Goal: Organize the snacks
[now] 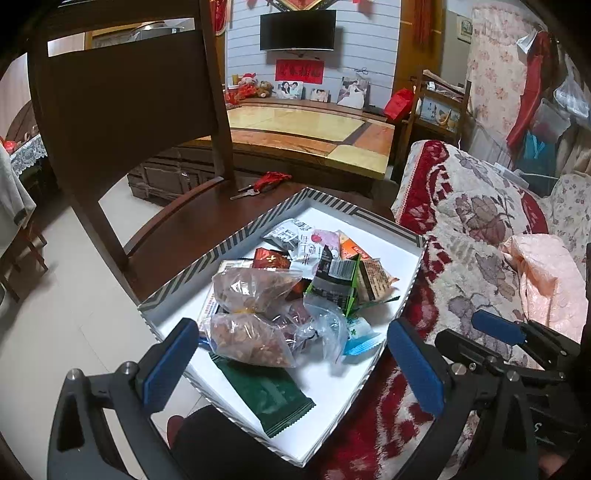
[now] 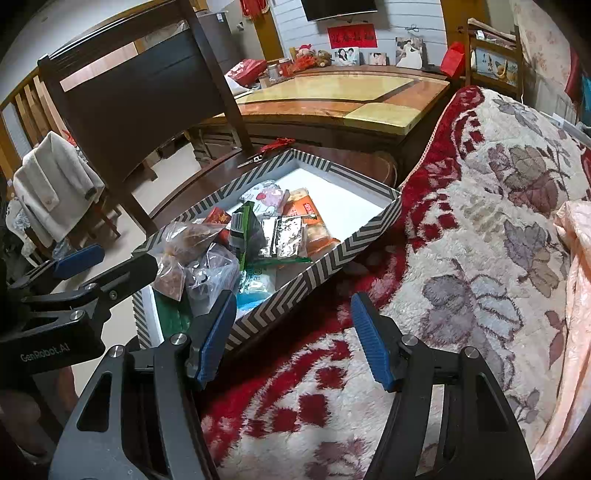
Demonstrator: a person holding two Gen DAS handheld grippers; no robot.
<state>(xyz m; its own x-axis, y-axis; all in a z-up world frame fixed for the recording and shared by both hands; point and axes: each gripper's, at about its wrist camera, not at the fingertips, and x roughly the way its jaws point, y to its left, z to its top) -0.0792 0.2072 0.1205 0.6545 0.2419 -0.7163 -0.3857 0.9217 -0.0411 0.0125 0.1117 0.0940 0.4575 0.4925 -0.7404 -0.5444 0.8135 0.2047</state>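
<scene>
Far left: wooden chair (image 1: 122, 110), back upright, seat partly under a striped box (image 1: 221, 243); small keys with a red tassel (image 1: 266, 182) on the seat behind the box.

Lower left: left gripper (image 1: 291, 365), fingers level and pointing forward over the near end of the box, jaws spread wide, nothing between them. Left blue pad (image 1: 170, 365) just outside the box's left wall; right blue pad (image 1: 415, 365) just outside its right wall, above the blanket.

Centre: box with white interior, holding a loose heap of snacks. Nearest the gripper, a clear bag of nuts (image 1: 251, 317), knotted at the middle; beneath it a dark green packet (image 1: 269, 398) flat on the box floor. Behind these, a green-edged black packet (image 1: 332, 280), tilted against an orange packet (image 1: 352, 249) and a white packet with black print (image 1: 291, 232). Far corner of the box floor bare.

Right of centre: right gripper (image 2: 293, 341), held low beside the box's outer wall, above a red and cream floral blanket (image 2: 480, 221). Jaws spread apart, holding nothing; left pad (image 2: 216, 338) touching or just beside the striped wall, right pad (image 2: 371, 343) over the blanket.

Far right: pink quilted cloth (image 1: 546, 280) lying on the blanket.

Background: low table with a glossy yellow top (image 1: 306, 129); television (image 1: 297, 29) on the wall.
</scene>
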